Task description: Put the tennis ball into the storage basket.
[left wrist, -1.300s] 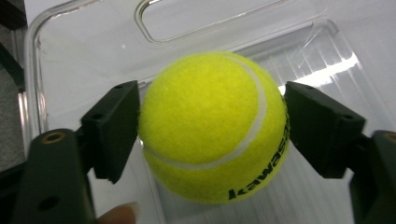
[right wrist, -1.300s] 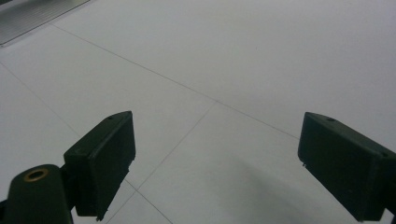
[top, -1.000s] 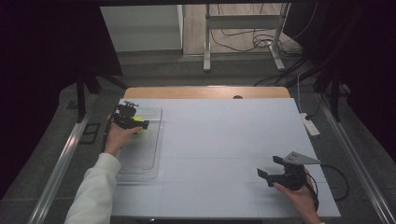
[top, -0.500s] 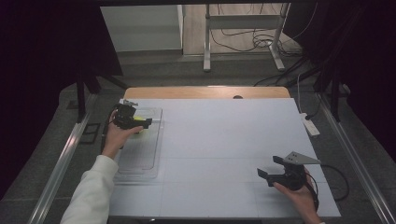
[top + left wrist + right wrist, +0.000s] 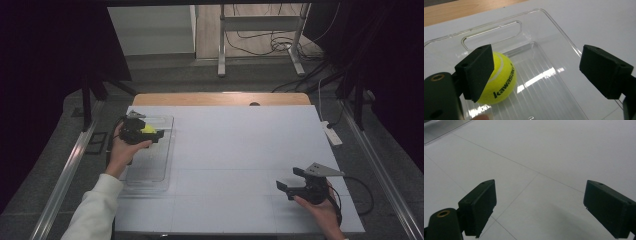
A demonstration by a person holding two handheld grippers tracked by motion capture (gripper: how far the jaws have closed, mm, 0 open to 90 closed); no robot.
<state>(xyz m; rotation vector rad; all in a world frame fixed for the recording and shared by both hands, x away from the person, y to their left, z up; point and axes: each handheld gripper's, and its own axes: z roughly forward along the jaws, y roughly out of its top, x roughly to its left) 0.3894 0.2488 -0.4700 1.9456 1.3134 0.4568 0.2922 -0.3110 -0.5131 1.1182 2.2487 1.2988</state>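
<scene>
One clear plastic tray (image 5: 150,170) lies along the left side of the white table (image 5: 240,150), and it holds a single yellow tennis ball (image 5: 499,78). In the left gripper view the ball rests on the ribbed floor of the tray, close to the end that has a slot handle cut through it, with black lettering showing on its felt. Apart from the ball, the visible floor of the tray is bare.

The left gripper (image 5: 156,135) hovers over the far end of the tray in the high view, where the ball (image 5: 147,129) shows as a yellow patch beside the tool's black body. Its jaws stand wide apart. One black pad sits in front of the ball and covers part of it in the left gripper view, but whether that pad touches the ball cannot be told; the other pad is well clear of it, over the tray's side wall. The ball is not clamped.

The right gripper (image 5: 285,186) is held low at the near right part of the table, well apart from the tray. Its jaws also stand apart, with bare white tabletop between them.
</scene>
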